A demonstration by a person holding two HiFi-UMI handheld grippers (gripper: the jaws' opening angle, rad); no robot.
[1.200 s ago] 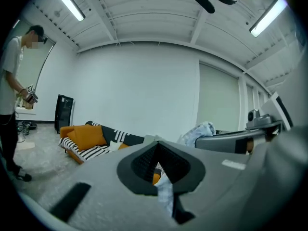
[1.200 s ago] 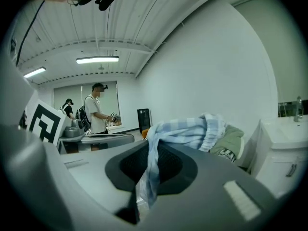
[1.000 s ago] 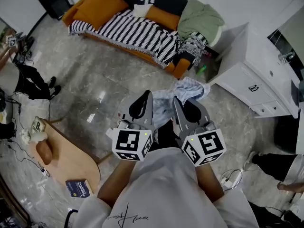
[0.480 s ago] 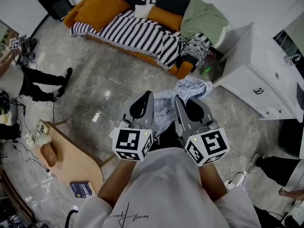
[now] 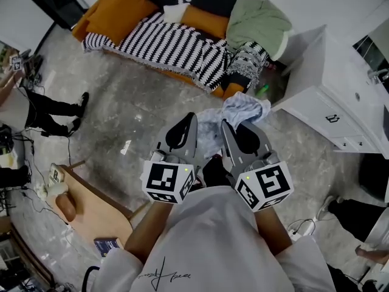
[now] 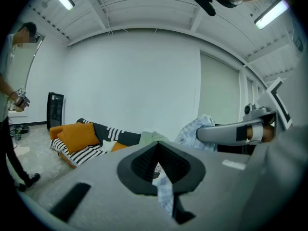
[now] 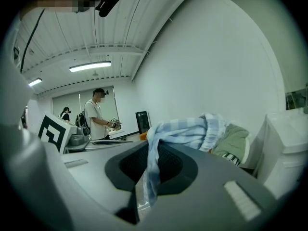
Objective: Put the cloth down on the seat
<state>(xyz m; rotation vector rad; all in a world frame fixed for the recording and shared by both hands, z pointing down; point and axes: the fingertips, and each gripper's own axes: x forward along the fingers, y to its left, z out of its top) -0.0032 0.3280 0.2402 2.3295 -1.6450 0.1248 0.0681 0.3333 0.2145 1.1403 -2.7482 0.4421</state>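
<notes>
One cloth (image 5: 240, 109), bunched ahead; pinched by left gripper (image 5: 189, 122), right gripper (image 5: 226, 127)

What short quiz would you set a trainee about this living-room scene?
1. True or false: the light blue checked cloth already lies on the orange sofa.
2. What covers the sofa's seat? A: black-and-white striped blanket; B: red towel; C: newspapers.
3. Fill in: the left gripper and the right gripper are each shut on the ____.
Key: 1 false, it hangs from the grippers; 2 A; 3 cloth.
</notes>
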